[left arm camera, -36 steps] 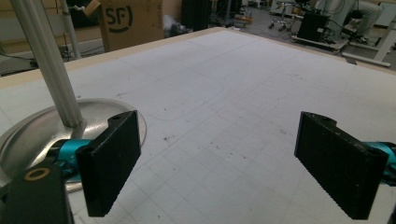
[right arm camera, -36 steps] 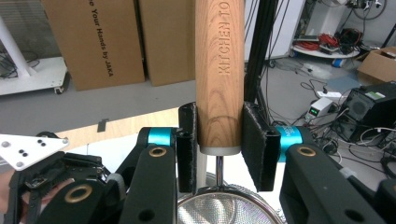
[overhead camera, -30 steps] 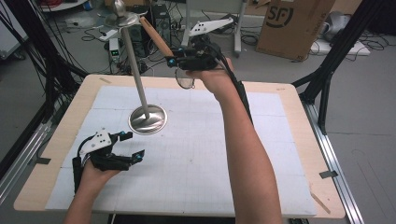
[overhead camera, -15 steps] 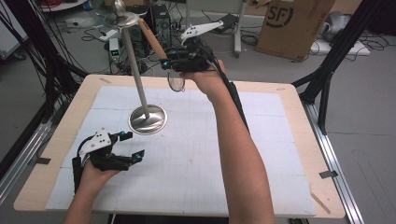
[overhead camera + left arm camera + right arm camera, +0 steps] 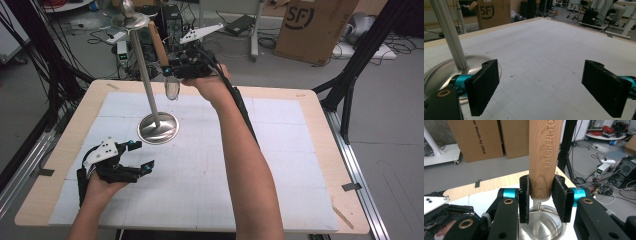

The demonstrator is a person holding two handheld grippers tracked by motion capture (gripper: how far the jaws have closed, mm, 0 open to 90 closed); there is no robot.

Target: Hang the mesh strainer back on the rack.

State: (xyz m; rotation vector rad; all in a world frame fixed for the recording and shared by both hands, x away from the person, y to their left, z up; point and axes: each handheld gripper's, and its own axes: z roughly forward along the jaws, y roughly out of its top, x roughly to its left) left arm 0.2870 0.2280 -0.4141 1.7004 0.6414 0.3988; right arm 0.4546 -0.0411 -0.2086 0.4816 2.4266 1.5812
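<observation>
Our right gripper (image 5: 541, 200) pinches the wooden handle (image 5: 545, 155) of a small strainer (image 5: 541, 226); both pads press its lower end and the mesh bowl hangs just below them. From above, we hold the strainer (image 5: 171, 89) raised over the table's far edge, close beside the pole of the metal stand (image 5: 142, 70). Our left gripper (image 5: 140, 154) rests on the white mat (image 5: 280, 150), jaws spread wide with nothing between, near the stand's round base (image 5: 441, 72).
</observation>
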